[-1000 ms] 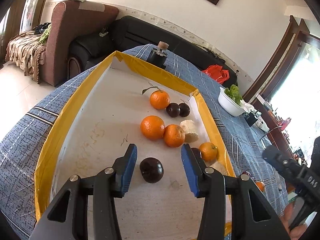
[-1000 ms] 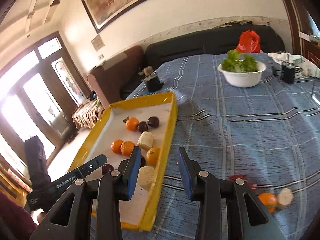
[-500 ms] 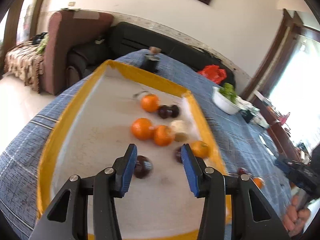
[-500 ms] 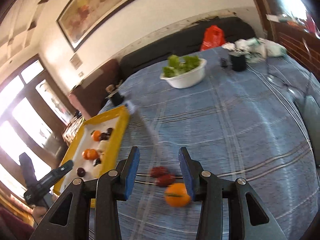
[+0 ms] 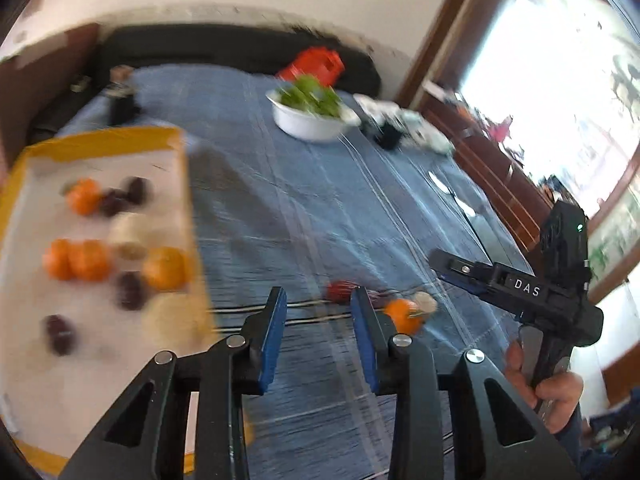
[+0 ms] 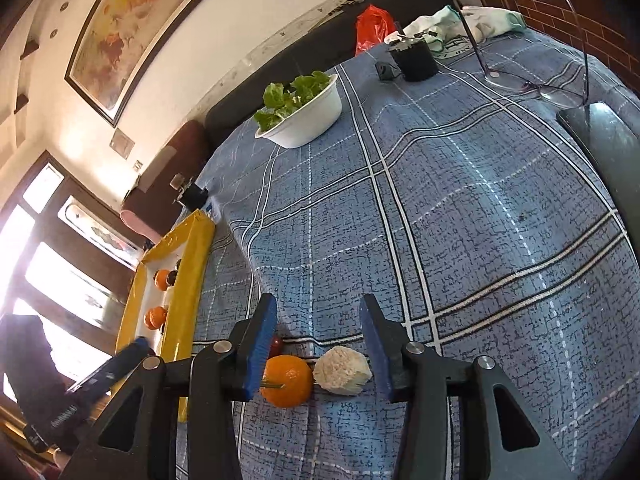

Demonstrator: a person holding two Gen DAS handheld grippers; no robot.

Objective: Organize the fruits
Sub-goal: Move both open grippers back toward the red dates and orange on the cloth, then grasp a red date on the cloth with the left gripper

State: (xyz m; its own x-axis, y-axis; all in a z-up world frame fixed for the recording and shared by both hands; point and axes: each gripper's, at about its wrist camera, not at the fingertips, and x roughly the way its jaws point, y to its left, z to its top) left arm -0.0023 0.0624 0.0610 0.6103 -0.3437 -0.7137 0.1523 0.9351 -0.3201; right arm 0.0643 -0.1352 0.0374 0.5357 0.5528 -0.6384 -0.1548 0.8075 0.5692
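Observation:
A yellow-rimmed tray (image 5: 182,184) holds several oranges, dark plums and pale pieces; it also shows at the left of the right wrist view (image 6: 192,264). On the blue checked cloth lie a loose orange (image 6: 286,381), a pale peeled piece (image 6: 341,370) and a dark red fruit (image 6: 276,345). My right gripper (image 6: 318,344) is open, with the orange and pale piece between its fingers. My left gripper (image 5: 318,330) is open and empty above the cloth, right of the tray; the loose orange (image 5: 402,314) and red fruit (image 5: 340,292) lie just beyond it.
A white bowl of greens (image 6: 304,116) stands at the far middle of the table. A black cup (image 6: 414,58), glasses (image 6: 532,84), cloths and a dark phone (image 6: 604,136) are at the far right. A small dark bottle (image 5: 120,100) stands behind the tray.
My left gripper has swung right, off the tray and over the cloth. My right gripper has moved down onto the loose orange and pale piece, which now sit between its fingers.

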